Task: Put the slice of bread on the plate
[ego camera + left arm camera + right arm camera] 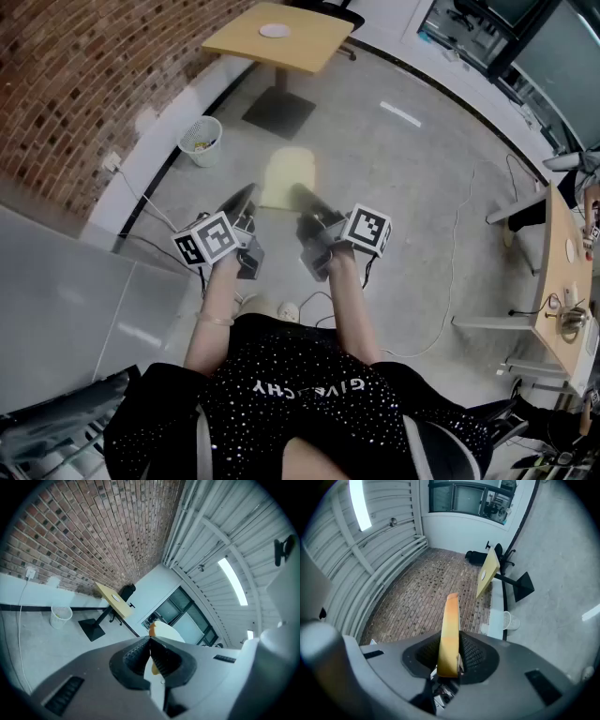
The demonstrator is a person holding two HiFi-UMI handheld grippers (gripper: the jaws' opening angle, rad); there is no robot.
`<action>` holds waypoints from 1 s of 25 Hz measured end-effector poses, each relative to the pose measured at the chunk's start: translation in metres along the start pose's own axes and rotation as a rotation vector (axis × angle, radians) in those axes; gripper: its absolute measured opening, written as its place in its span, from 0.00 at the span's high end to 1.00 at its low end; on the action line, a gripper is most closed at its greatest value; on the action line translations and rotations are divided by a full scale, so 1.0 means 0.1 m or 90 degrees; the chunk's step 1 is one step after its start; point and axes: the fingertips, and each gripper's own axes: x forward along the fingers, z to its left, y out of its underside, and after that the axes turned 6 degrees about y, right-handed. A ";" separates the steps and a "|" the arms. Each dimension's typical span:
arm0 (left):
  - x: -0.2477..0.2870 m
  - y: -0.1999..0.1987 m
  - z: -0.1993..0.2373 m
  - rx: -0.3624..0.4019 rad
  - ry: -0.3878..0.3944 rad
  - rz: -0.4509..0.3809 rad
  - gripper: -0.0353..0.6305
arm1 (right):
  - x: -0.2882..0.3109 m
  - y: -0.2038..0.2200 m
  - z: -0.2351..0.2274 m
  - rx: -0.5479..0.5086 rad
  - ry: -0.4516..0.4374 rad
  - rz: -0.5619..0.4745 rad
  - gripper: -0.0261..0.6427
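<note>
A pale yellow slice of bread [286,178] hangs in the air over the concrete floor, between my two grippers. My right gripper [307,199] is shut on it; in the right gripper view the slice [450,634] stands edge-on between the pads. My left gripper [251,190] reaches the slice's left edge, and in the left gripper view its crust and white face [164,632] stick out past the closed pads. The white plate [275,31] lies on a small wooden table [309,47] far ahead, also seen as the plate [115,597] and the plate [483,575].
A white mesh waste basket [201,141] stands by the brick wall [84,84] at the left. The table's dark base [278,112] sits on the floor ahead. Cables [450,281] trail over the floor. Another wooden table [561,281] stands at the right.
</note>
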 end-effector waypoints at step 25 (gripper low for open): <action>1.35 -0.69 0.50 -0.033 0.011 -0.014 0.93 | 0.95 -1.25 -0.45 0.024 0.017 0.003 0.81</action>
